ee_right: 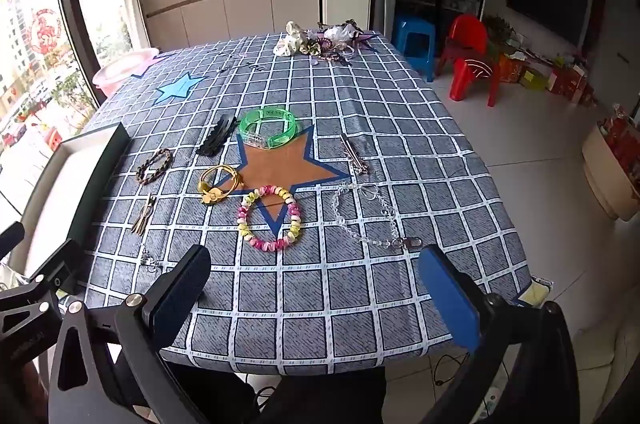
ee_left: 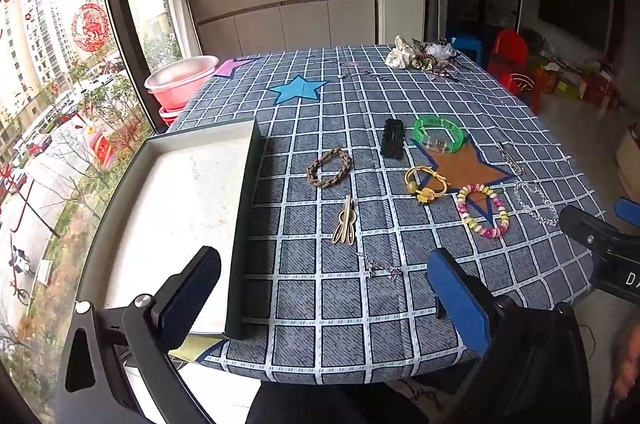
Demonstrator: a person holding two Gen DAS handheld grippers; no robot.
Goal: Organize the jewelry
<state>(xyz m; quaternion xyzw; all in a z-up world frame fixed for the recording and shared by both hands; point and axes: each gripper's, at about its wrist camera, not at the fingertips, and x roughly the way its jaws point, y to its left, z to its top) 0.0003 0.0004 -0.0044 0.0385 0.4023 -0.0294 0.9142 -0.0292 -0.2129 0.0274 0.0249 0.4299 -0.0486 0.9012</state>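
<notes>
Jewelry lies scattered on the checked bench [ee_right: 360, 304]: beaded bracelet [ee_right: 269, 217] beside yellow bracelet [ee_right: 219, 183], near the tray [ee_left: 240, 208]. Left hand-held gripper [ee_left: 324, 300] and right hand-held gripper [ee_right: 316, 300] hover wide apart, empty.

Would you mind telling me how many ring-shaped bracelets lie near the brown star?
4: green bangle at the star's top, yellow bracelet at its left, pastel beaded bracelet at its bottom, braided brown bracelet farther left.
</notes>
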